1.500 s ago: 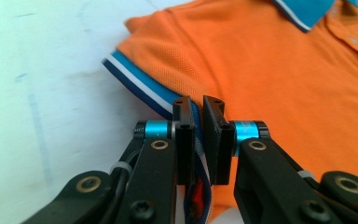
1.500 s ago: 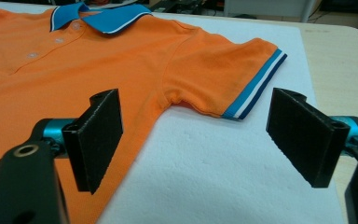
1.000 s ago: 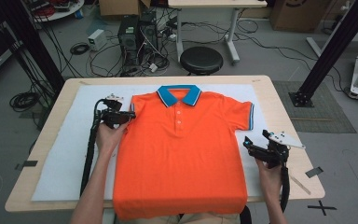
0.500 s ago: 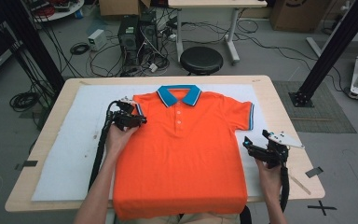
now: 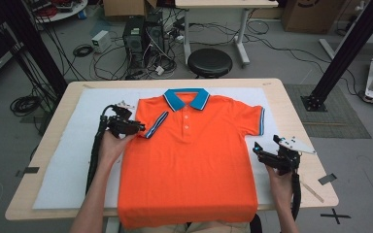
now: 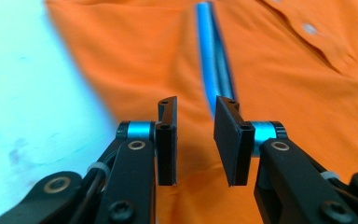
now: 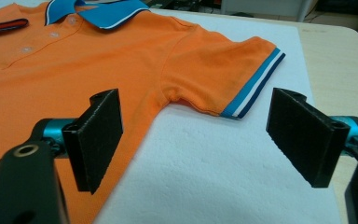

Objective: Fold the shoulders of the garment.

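Observation:
An orange polo shirt [image 5: 189,160] with a blue collar [image 5: 187,98] lies face up on a white foam mat [image 5: 73,160]. Its left sleeve is folded in onto the chest, and the blue cuff [image 5: 156,124] runs slantwise. My left gripper [image 5: 136,128] hovers low at that fold, open by a narrow gap; the left gripper view [image 6: 196,105] has flat orange cloth between the jaws and the cuff [image 6: 209,56] beyond them. My right gripper [image 5: 256,149] is wide open over the mat beside the shirt's right edge. The right gripper view [image 7: 195,100] faces the spread right sleeve [image 7: 228,74].
The mat covers most of a wooden table [image 5: 296,111]. The shirt's hem hangs over the near edge. A black stool [image 5: 210,62] stands beyond the far edge, and a black frame leg [image 5: 349,53] rises at the right.
My left gripper moved right onto the shirt, and the left sleeve now lies folded inward on the chest. The right gripper has stayed in place.

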